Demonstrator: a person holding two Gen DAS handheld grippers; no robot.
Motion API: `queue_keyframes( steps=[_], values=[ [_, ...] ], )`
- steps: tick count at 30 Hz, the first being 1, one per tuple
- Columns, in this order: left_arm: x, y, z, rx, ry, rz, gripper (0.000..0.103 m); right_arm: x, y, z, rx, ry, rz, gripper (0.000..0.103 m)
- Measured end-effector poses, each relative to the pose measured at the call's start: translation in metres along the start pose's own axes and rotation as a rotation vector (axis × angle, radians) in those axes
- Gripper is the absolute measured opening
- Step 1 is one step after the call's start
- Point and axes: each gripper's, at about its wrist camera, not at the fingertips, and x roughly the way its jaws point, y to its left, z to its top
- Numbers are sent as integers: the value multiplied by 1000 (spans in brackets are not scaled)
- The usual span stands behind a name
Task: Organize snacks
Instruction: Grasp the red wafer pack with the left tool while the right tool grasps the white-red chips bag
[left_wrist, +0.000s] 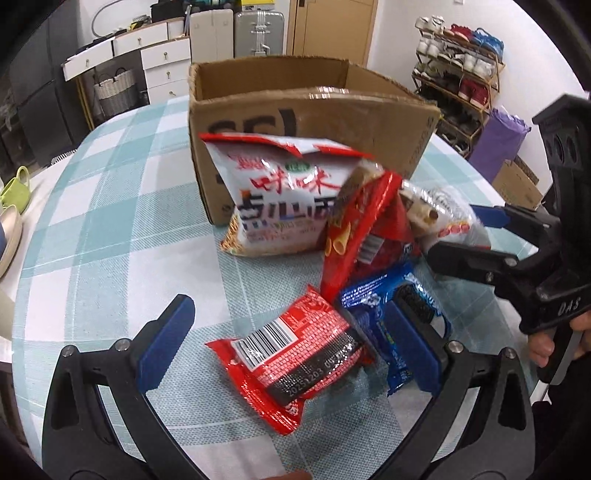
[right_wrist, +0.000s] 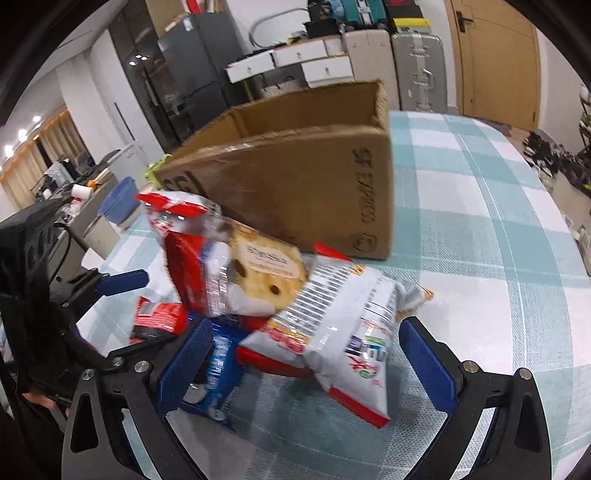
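Checked teal-and-white tablecloth (left_wrist: 110, 229) underfoot, cluttered room behind: white drawers (left_wrist: 162, 59) far left of the tool, suitcase (left_wrist: 258, 33) ahead, shoe rack (left_wrist: 458, 70) far right. Left gripper (left_wrist: 291, 347) spread wide, grasping nothing; between its fingers, flat on the cloth, red packet (left_wrist: 295, 358), blue packet (left_wrist: 391, 317) touching the right finger. Just ahead, white noodle bag (left_wrist: 280, 199) leaning on the cardboard box (left_wrist: 314, 110), red chip bag (left_wrist: 358, 229) tilted beside it. Right gripper (right_wrist: 306, 358) likewise spread, ungripping, straddling the pile from the right. Box open-topped; contents not visible.
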Motion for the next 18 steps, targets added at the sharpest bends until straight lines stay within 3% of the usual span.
queue_keyframes(
  steps=[6,18],
  values=[
    [8,5,-2,-5,23,-20,102,-1,-16,2,65,-16,23,102],
    [16,32,-7,-4,124,-13,102,1,-26,2,64,6,-33,102]
  ],
)
